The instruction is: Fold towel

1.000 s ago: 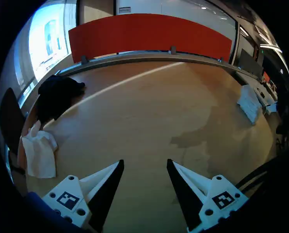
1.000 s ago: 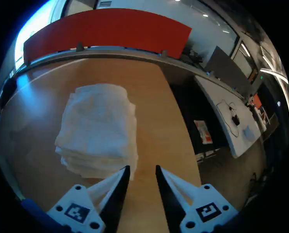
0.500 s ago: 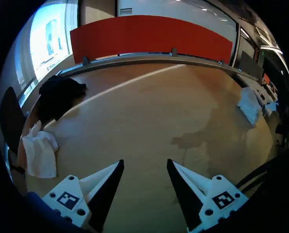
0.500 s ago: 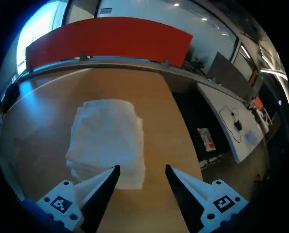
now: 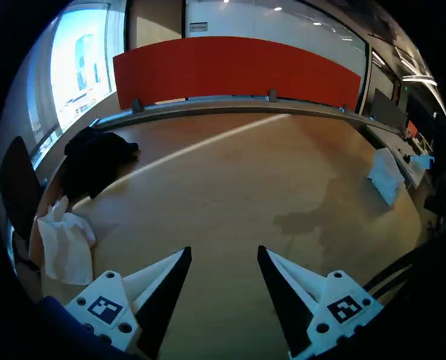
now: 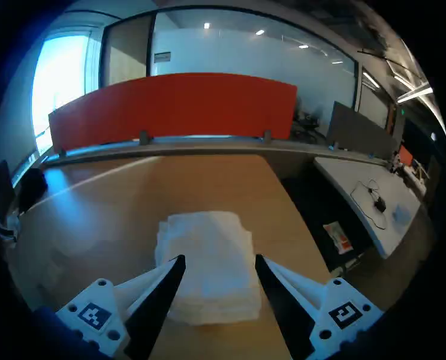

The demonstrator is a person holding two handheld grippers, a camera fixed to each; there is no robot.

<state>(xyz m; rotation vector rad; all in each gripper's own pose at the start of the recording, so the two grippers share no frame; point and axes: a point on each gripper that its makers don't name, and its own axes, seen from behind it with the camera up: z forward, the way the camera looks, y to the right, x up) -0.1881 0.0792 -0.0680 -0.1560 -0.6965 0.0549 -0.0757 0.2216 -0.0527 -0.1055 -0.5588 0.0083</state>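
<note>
Little has shifted in the left gripper view: the left gripper (image 5: 223,248), jaws apart and empty, has tipped slightly upward over the pale wooden tabletop (image 5: 235,180), a crumpled white towel (image 5: 64,249) lying at its left edge. In the right gripper view the right gripper (image 6: 219,258), nearly closed a second ago, now stands spread, drawn back from the stack of folded white towels (image 6: 208,246) lying released ahead; the crumpled towel is likely next.

A red divider panel (image 5: 235,69) edges the wooden table (image 5: 235,180) — a black garment (image 5: 94,159) lies near its left side, beside a dark chair (image 5: 16,186)
</note>
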